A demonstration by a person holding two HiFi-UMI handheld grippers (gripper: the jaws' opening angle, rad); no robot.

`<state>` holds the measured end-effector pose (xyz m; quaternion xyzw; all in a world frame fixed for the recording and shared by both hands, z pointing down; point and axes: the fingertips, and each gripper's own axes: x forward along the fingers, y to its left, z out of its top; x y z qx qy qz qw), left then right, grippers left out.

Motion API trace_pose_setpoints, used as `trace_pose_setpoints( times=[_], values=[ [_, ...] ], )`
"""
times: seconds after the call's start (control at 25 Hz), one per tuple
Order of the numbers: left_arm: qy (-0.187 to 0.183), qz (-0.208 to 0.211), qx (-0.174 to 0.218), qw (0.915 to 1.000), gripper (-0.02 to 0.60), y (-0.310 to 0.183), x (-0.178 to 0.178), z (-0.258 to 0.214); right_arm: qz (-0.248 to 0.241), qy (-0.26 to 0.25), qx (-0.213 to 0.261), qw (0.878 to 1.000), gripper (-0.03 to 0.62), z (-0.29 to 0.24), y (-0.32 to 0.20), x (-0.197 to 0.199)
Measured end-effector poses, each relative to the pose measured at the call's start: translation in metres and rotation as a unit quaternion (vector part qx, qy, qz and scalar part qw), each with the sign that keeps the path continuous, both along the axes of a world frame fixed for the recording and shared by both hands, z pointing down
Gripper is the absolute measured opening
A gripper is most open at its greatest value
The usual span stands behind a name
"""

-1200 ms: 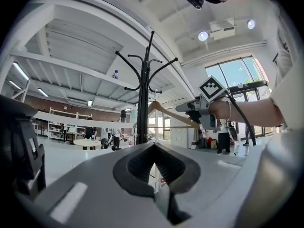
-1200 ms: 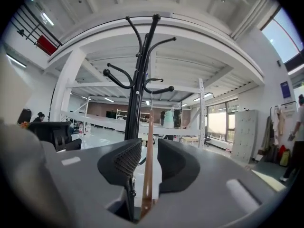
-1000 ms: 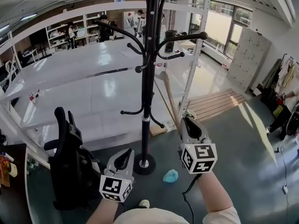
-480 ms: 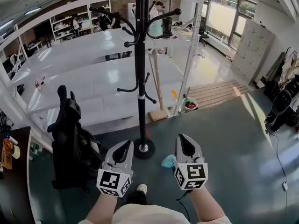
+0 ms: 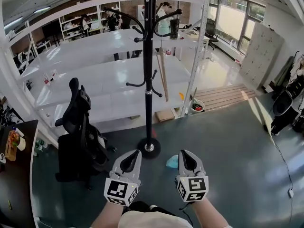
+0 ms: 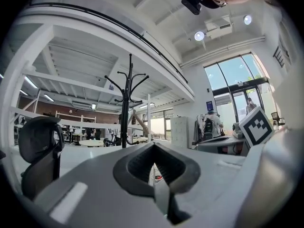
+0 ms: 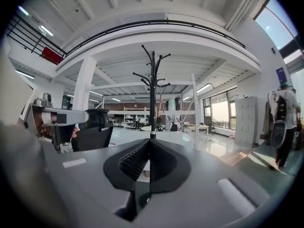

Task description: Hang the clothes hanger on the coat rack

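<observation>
The black coat rack (image 5: 148,80) stands on its round base (image 5: 149,147) straight ahead of me. A wooden clothes hanger (image 5: 163,75) hangs tilted beside its pole, below the upper hooks; which hook carries it I cannot tell. It also shows in the left gripper view as a hanger (image 6: 138,120) by the rack (image 6: 125,103). My left gripper (image 5: 134,153) and right gripper (image 5: 183,153) are low, side by side, short of the base. Both are shut with nothing between the jaws. The right gripper view has the rack (image 7: 152,94) dead ahead.
A black office chair (image 5: 78,127) stands left of the rack. A light blue thing (image 5: 172,161) lies on the floor by the right gripper. White tables (image 5: 95,80) and a white post (image 5: 198,56) are behind the rack, a wooden pallet (image 5: 223,96) at right, a dark desk (image 5: 16,175) at far left.
The right gripper was raised close to the hanger a second ago; it has dropped back level with the left one. Both grippers and my view have drawn away from the rack.
</observation>
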<state>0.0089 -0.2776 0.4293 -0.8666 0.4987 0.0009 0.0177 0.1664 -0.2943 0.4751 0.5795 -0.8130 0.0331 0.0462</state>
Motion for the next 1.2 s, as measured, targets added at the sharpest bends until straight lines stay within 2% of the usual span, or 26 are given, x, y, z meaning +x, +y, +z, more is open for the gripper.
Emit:
trace_pose_setpoints(
  times=[0.2,0.48,0.76,1.0,1.2],
  values=[
    [0.003,-0.010,0.001,0.9999,0.000,0.030,-0.013,-0.001,-0.005,-0.008,-0.008,1.000,0.026,0.004,0.031,-0.009],
    [0.004,-0.003,-0.014,0.9999,0.000,0.099,-0.041,0.007,0.001,-0.003,-0.022,1.000,0.026,0.011,0.097,-0.044],
    [0.014,-0.010,-0.006,0.9998,0.000,0.170,-0.086,-0.004,0.011,0.021,0.015,1.000,0.026,-0.015,0.163,-0.085],
    [0.017,-0.011,-0.008,0.9998,0.000,0.220,-0.113,-0.001,0.015,0.003,0.016,1.000,0.026,-0.017,0.221,-0.106],
    [0.014,-0.010,-0.004,0.9998,0.000,0.252,-0.126,-0.003,0.001,-0.013,-0.010,1.000,0.026,-0.003,0.260,-0.122]
  ],
)
